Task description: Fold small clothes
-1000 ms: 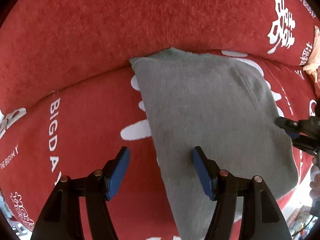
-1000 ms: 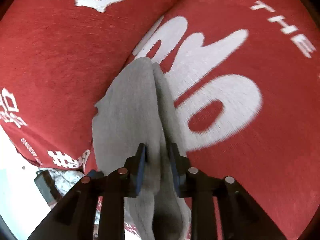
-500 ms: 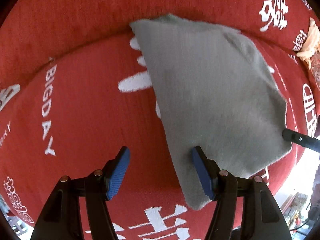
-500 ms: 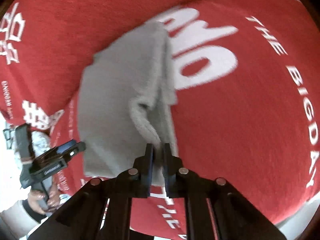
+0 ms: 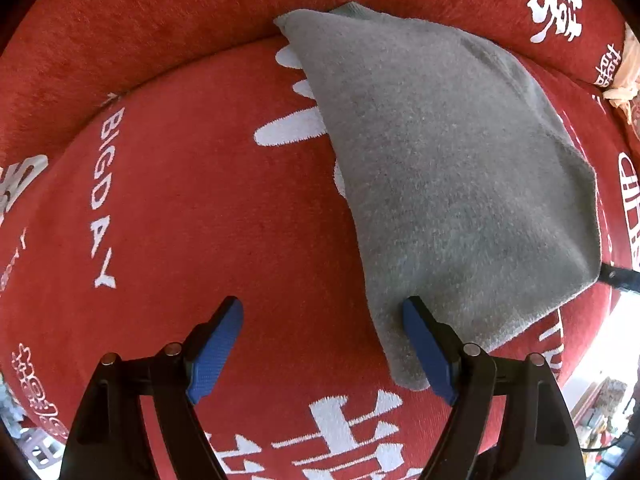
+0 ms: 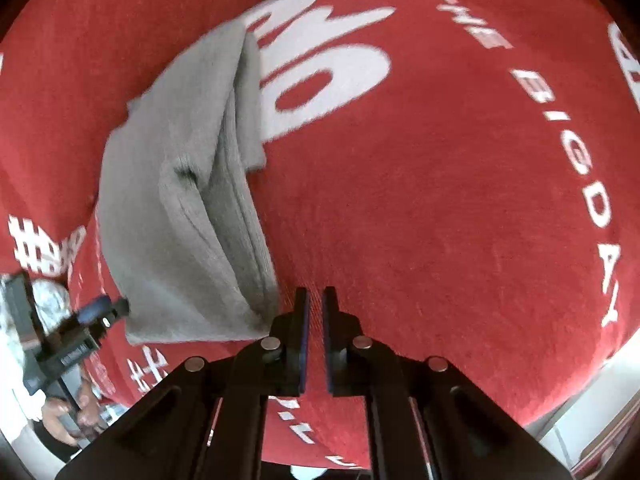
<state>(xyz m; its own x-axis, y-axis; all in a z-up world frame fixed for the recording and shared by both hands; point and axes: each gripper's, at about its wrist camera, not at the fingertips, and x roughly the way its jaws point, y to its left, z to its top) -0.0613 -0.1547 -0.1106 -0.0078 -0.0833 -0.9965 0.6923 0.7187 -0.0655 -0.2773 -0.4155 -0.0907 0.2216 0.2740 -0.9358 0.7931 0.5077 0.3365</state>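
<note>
1. On a red blanket (image 5: 192, 208) with white letters lies a small gray cloth (image 5: 448, 184).
2. White words on the blanket read "BIG DAY".
3. From the left camera, the cloth lies flat, up and to the right of the picture's middle.
4. One corner of the cloth points up toward a crease in the blanket.
5. Another corner points down, close to the left tongs (image 5: 322, 344).
6. The left tongs have blue pads (image 5: 216, 346), and they are far apart and opening wider.
7. Only red blanket shows in the gap between those pads.
8. The right-hand blue pad sits at the edge of the cloth, but nothing is pinched.
9. The tip of the other tongs peeks in at the right side of that view, next to the cloth's edge.
10. From the right camera, the cloth (image 6: 180, 208) is left of the middle and looks folded, with layers showing along one side.
11. The right tongs (image 6: 315, 300) are almost together, with only a thin slit between the two fingers.
12. Nothing is in that slit, and the cloth's corner lies just to the left of the fingers.
13. Far left in that view, a hand (image 6: 66, 420) holds the left tongs (image 6: 100, 312), whose tip is at the cloth's edge.
14. The right camera's picture is a bit blurry.
</note>
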